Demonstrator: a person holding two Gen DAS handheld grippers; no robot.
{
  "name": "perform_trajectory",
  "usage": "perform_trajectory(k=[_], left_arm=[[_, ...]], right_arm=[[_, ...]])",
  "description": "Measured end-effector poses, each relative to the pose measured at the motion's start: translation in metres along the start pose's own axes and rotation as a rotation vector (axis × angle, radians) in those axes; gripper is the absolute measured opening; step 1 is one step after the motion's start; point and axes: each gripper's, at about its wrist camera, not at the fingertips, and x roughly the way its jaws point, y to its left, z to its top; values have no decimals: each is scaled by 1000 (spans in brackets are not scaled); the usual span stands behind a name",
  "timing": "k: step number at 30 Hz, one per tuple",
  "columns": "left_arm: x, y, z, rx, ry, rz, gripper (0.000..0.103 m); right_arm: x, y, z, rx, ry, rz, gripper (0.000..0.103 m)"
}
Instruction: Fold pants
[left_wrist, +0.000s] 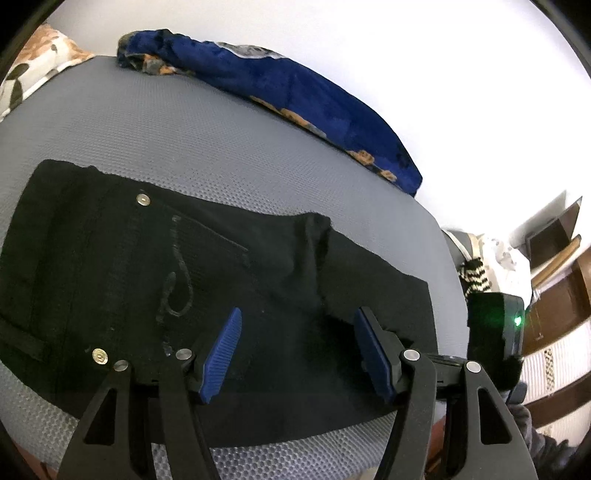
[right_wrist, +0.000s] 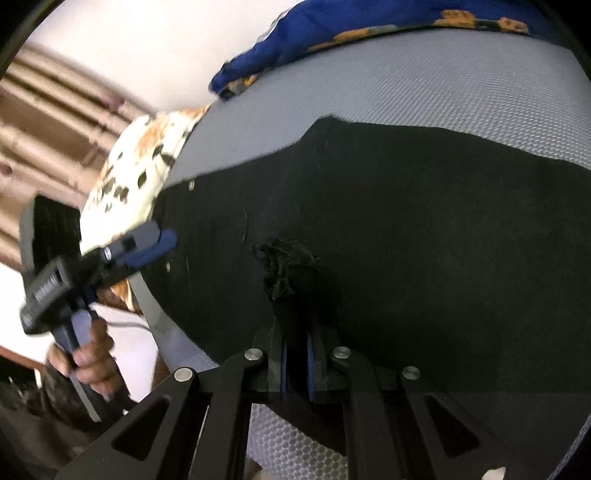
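The black pants (left_wrist: 207, 280) are spread flat on the grey bed (left_wrist: 229, 133), near a blue blanket (left_wrist: 295, 88) at the far edge. The left tongs (left_wrist: 295, 354) are held wide apart above the pants. A bunched bit of the pants is pinched tight in the right tongs (right_wrist: 295, 365).

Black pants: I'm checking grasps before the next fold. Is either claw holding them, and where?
The right claw pinches a bunched fold of the black pants; the left claw is open, holding nothing.
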Motion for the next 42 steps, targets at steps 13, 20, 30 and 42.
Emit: perform_trajectory(k=[13,20,30,42], left_arm=[[18,-18,-11,-14,134,-86,64],[41,-22,-19,-91,278,-158,64],[70,-14,-36,-227,450,-145,61],[84,-28,-48,-188,445,-138,9]], right_arm=[[-13,19,-17,-86,48,-3,35],[-58,-4,-30,5,-65,-46,38],[-74,-29,-30,120,-143,-52,38],[-77,-37,-33,163,-159,-76,38]])
